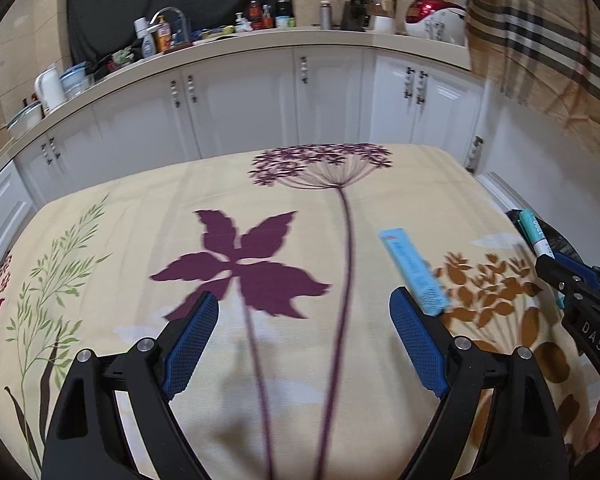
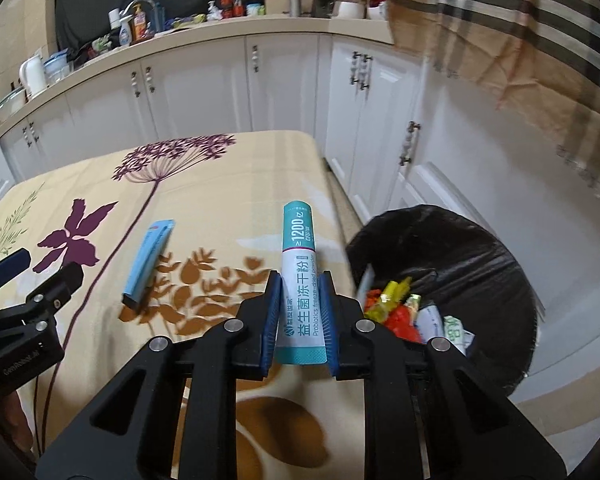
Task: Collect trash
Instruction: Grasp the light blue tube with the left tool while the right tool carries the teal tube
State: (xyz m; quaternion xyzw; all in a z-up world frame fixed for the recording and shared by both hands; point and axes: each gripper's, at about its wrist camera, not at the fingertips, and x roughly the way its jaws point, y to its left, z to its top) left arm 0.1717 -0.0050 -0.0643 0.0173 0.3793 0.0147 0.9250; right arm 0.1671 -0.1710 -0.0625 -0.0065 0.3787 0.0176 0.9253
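Teal-and-white sachet [image 2: 300, 284] clamped upright between the blue pads of the right claw [image 2: 300, 312], above the flowered tablecloth [image 2: 220, 184]. Seen only from the right wrist: black-lined bin [image 2: 460, 248] just beyond the table edge, wrappers inside. From the left wrist: left claw [image 1: 304, 340] spread wide with nothing between, tilted down over the cloth, blue packet [image 1: 414, 270] lying flat by its right pad.

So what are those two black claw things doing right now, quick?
Left gripper: open, holding nothing.
Right gripper: shut on the teal and white probiotic powder sachet.
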